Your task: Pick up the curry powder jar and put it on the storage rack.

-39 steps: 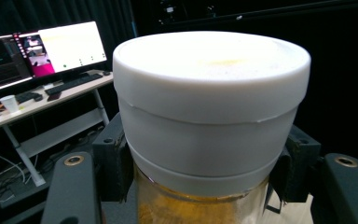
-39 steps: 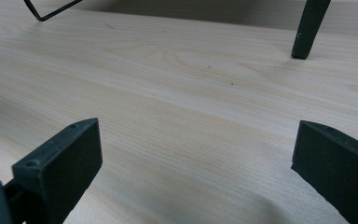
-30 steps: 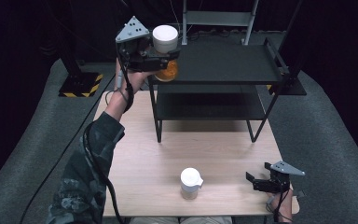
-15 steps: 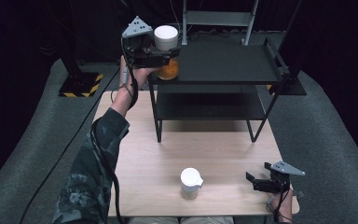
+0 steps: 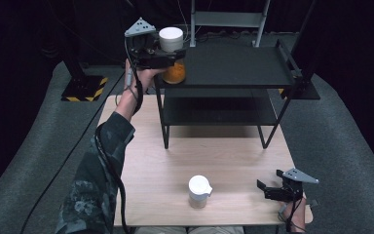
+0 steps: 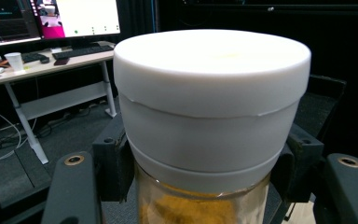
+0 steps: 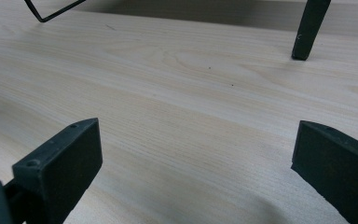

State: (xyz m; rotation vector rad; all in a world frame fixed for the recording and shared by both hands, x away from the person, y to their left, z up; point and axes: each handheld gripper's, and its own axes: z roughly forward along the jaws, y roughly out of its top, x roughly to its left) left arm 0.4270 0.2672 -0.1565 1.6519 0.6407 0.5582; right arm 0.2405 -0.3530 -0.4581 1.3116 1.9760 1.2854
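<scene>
left gripper (image 5: 168, 57): clamped on jar (image 5: 172, 53) just under its white lid, at the shelf's (image 5: 233, 66) top left corner | right gripper (image 5: 272, 191): jaws wide apart, nothing between, near tabletop's (image 5: 233, 161) front right corner | second jar (image 5: 198, 191): front edge, middle

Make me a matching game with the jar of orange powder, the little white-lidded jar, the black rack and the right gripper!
Things:
1. orange-powder jar
2. small jar
3. black rack
4. right gripper

States:
a. jaws open, nothing between them
b. stands at the table's far side
c. clamped in the left gripper
d. stands alone on the table's near part

Pairs: 1-c, 2-d, 3-b, 4-a
</scene>
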